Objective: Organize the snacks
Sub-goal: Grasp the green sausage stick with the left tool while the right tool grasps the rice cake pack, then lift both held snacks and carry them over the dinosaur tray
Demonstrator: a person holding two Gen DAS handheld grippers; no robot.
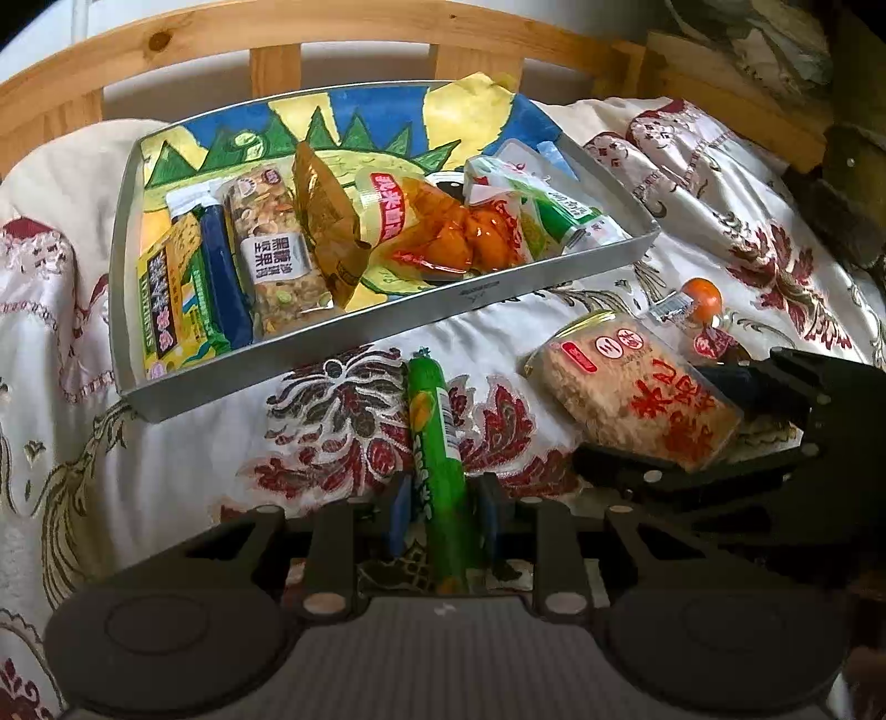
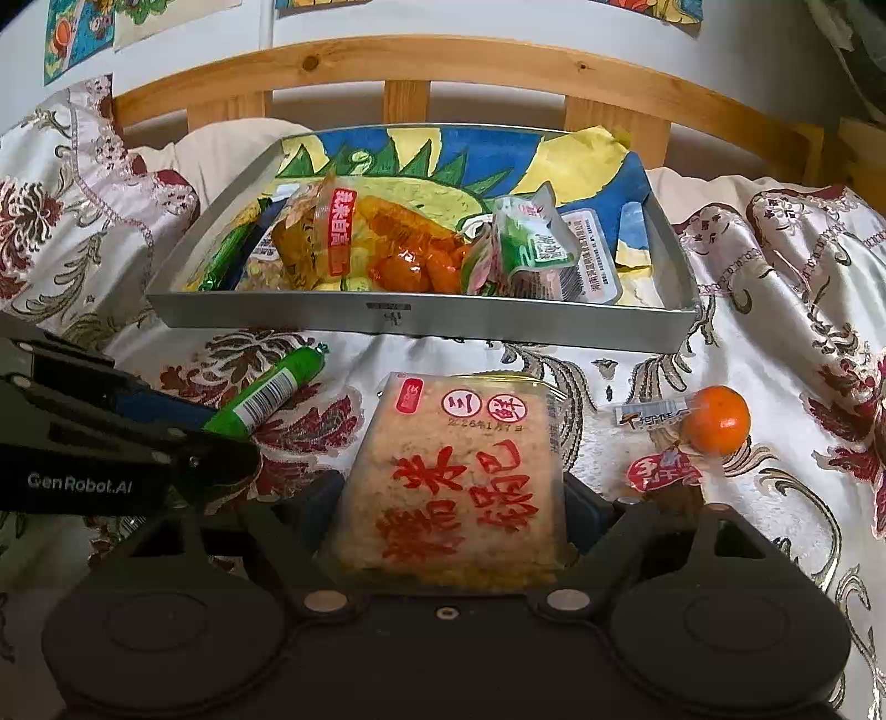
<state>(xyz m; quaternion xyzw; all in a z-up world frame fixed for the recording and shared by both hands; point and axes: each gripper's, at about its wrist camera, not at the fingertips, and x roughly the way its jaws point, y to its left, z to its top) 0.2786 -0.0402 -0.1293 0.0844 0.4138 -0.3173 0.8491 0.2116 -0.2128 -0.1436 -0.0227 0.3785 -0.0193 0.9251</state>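
My left gripper (image 1: 440, 515) is shut on a green sausage stick (image 1: 437, 459), which also shows in the right wrist view (image 2: 266, 390). My right gripper (image 2: 454, 498) is shut on a clear pack of rice cake with red characters (image 2: 454, 476), also seen in the left wrist view (image 1: 637, 399). Both are held just above the patterned bedcover, in front of a grey metal tray (image 1: 387, 315) (image 2: 421, 321) that holds several snack packs. A small orange (image 2: 717, 421) and a small red-labelled packet (image 2: 662, 471) lie on the cover to the right.
A wooden bed rail (image 2: 410, 61) runs behind the tray. The cream and red embroidered bedcover (image 1: 343, 421) lies under everything. Each gripper shows in the other's view, close side by side. Drawings hang on the wall (image 2: 77, 27).
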